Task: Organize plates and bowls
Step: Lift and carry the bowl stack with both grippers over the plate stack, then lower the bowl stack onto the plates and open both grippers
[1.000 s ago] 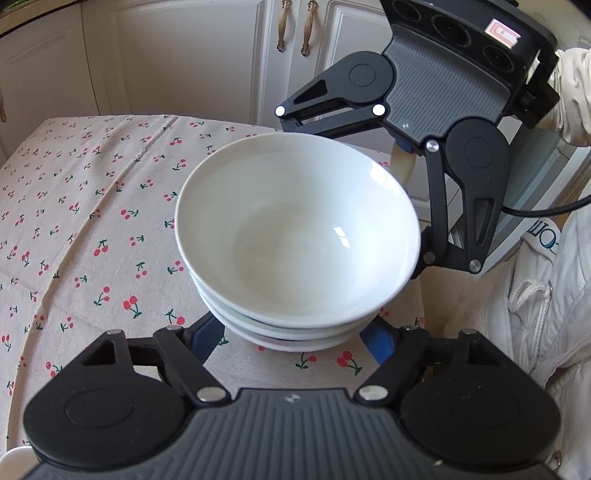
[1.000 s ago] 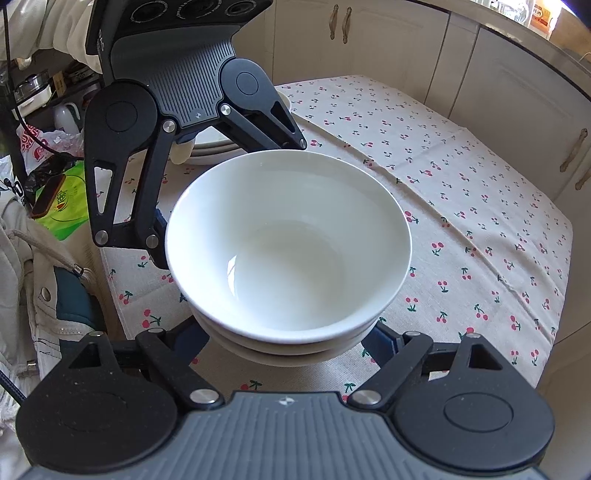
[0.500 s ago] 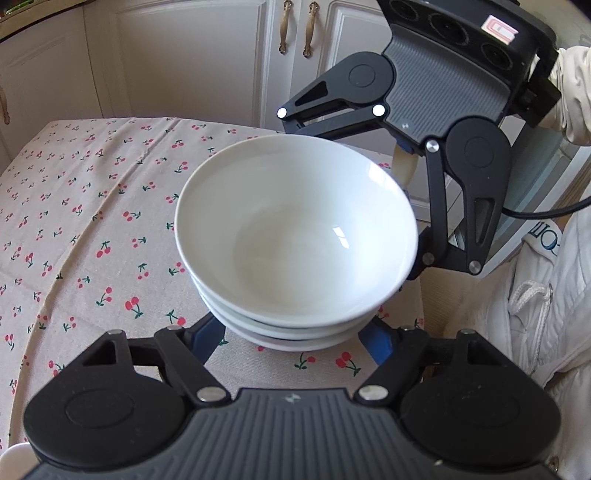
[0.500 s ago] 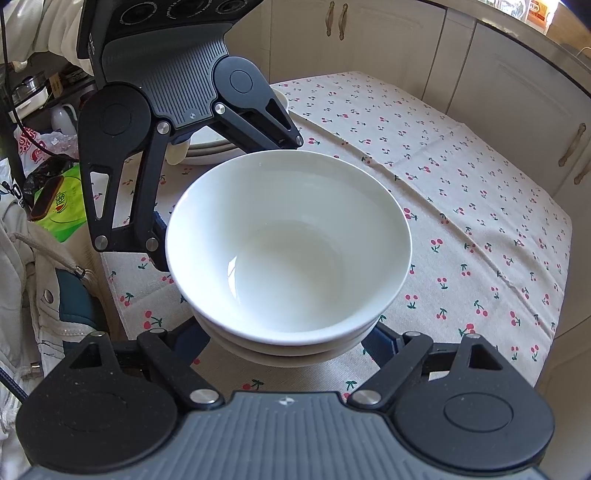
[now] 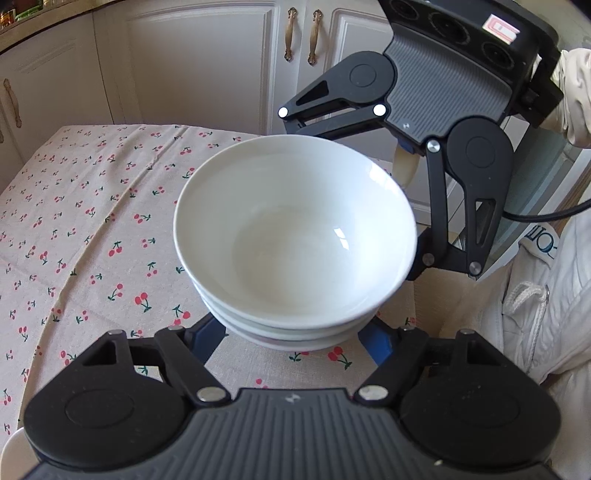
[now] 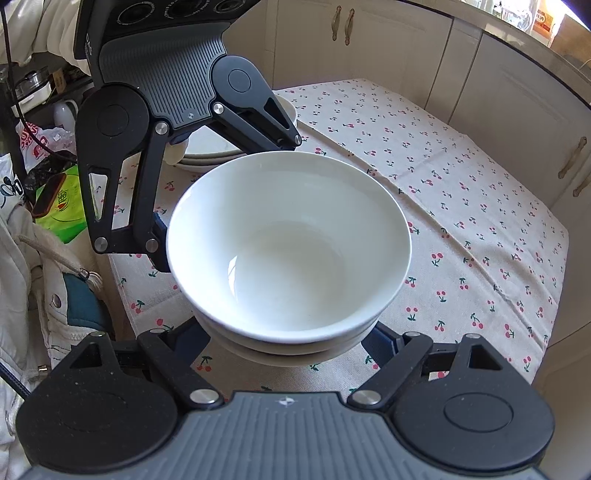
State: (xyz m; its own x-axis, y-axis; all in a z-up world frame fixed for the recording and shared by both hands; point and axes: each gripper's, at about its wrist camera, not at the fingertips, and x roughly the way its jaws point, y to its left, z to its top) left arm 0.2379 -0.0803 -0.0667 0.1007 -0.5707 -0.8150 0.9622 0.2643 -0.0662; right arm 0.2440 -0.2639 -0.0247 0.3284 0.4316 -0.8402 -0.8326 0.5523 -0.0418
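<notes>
On bench point(image 6: 480, 206): bowl stack point(image 5: 295, 236) clamped between left gripper point(image 5: 291, 336) and right gripper point(image 6: 291, 343), both gripping stack base; plates point(image 6: 218, 151) behind.

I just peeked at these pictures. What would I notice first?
A stack of white bowls sits in the middle, on a cherry-print tablecloth. The left gripper and right gripper flank its bottom from opposite sides. Behind the left one lie white plates.

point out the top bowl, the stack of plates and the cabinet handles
top bowl point(image 6: 291, 258): right wrist view, inner wall of the bowl
stack of plates point(image 6: 210, 157): right wrist view, near rim behind the other gripper
cabinet handles point(image 5: 291, 35): left wrist view, shaft of the left handle
</notes>
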